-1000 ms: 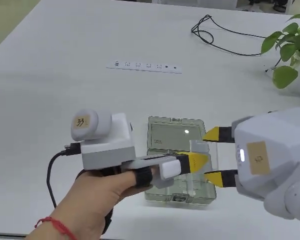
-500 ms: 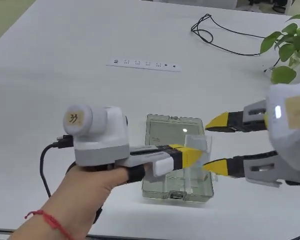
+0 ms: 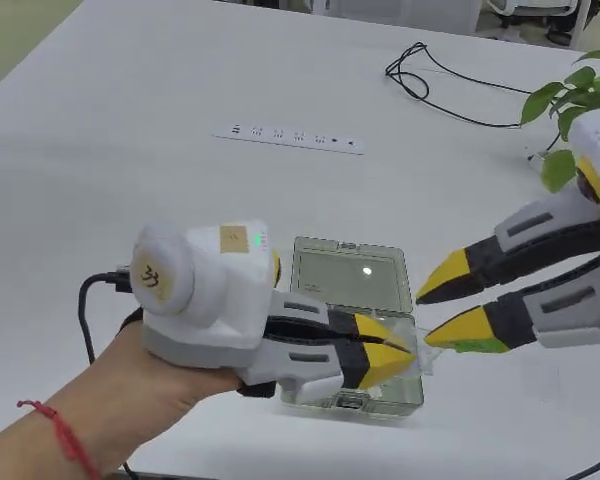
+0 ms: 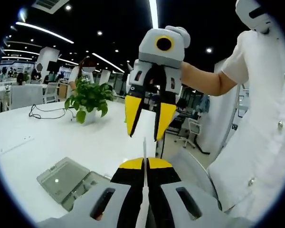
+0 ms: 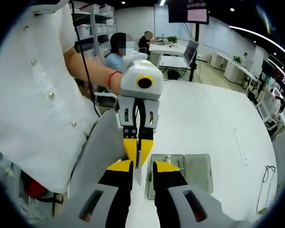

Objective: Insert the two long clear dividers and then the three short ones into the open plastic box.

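A white table (image 3: 130, 120) carries a power strip (image 3: 288, 136), with a looped black cable (image 3: 450, 85) farther back and a leafy plant (image 3: 570, 95) at its right.

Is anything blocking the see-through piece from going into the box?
Nothing visible does. The left gripper pinches the clear divider right over the open plastic box, with no object seen between them. The right gripper hangs open beside the divider.

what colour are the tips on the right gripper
Yellow, on dark grey fingers; the right gripper shows it best in the head view.
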